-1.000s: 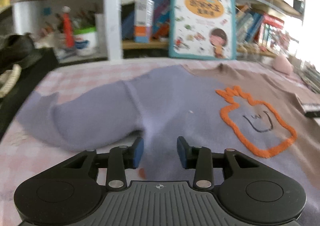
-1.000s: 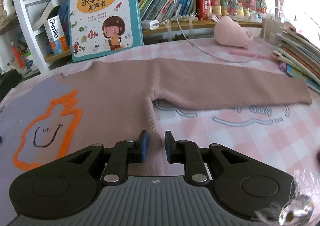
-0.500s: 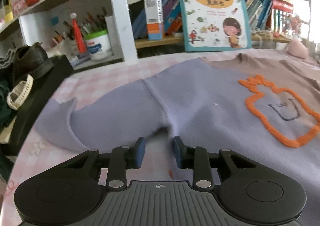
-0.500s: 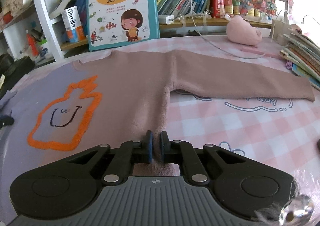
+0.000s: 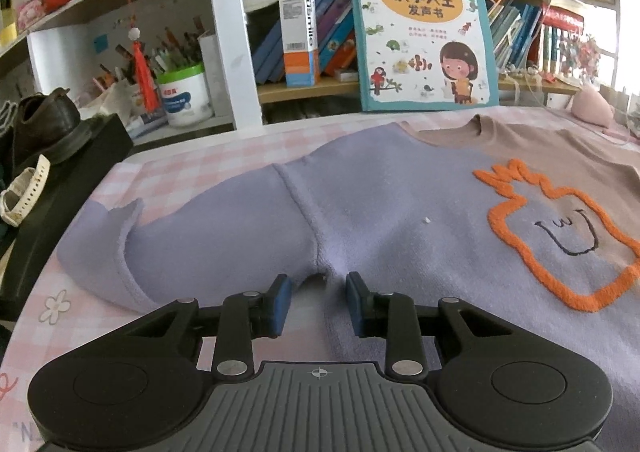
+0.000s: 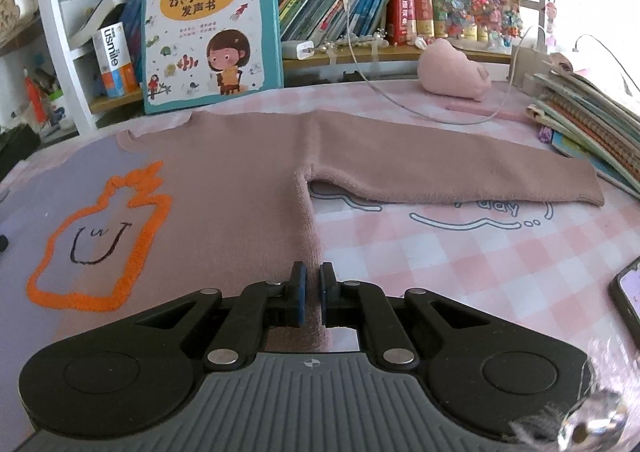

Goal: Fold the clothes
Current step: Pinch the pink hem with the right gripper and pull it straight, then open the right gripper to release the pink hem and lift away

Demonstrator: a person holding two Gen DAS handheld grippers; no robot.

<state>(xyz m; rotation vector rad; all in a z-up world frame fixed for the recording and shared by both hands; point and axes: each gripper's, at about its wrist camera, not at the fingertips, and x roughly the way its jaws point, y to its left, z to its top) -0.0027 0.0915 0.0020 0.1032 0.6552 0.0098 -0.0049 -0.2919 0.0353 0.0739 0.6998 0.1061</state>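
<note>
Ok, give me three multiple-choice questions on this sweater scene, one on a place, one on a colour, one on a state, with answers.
1. Where is the picture book?
A. flat on the sweater
B. upright against the shelf behind the sweater
C. on the book stack

2. What colour is the outline on the sweater's front?
A. orange
B. green
C. white

3. How are the right gripper's fingers?
A. wide open above the table
B. holding a phone
C. closed on the sweater's side edge

Answers: 1 B, it stands at the table's far edge. 2 A, the fuzzy outline is orange. 3 C, pink knit sits pinched between the fingers.
</note>
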